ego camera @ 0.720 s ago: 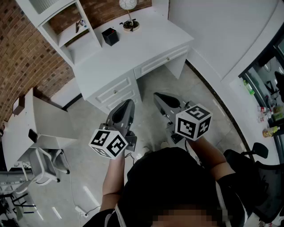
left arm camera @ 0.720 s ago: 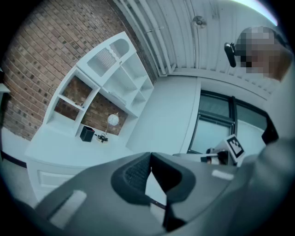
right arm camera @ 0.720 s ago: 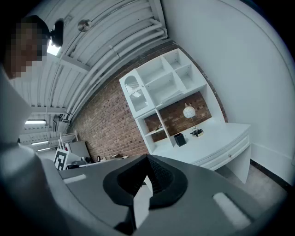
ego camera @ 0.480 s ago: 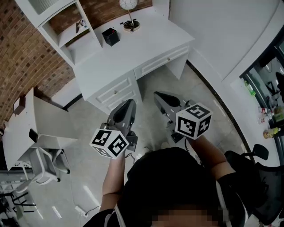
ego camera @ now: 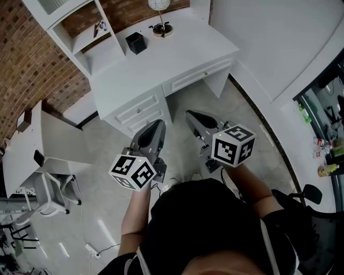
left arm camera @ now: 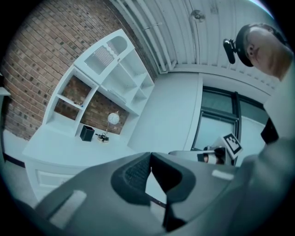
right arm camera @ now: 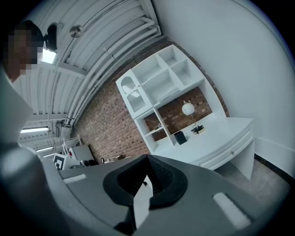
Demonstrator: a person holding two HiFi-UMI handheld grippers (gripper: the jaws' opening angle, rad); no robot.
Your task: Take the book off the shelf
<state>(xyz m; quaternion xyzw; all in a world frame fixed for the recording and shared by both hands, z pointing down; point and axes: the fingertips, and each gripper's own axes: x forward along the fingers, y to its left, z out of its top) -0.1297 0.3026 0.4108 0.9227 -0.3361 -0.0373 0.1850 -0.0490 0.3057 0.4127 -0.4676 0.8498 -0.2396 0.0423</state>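
– Neither the left tool [ego camera: 157, 124] nor the right tool [ego camera: 190, 114] has moved; only the white bench [ego camera: 161, 59] sits slightly higher in the head view than before.
– Their jaws?
– Both clenched, with nothing between them.
– The book?
– A small item [ego camera: 98, 27], too small to identify, rests in the shelf [ego camera: 86, 44] compartment above the bench, well ahead of both tools.

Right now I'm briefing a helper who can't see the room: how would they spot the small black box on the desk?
Start at the white desk with drawers against the red brick wall. On its top, beside the white open shelf unit, stands a small black cube-shaped box. It is the only black, boxy thing there; the neighbouring lamp has a round white globe.
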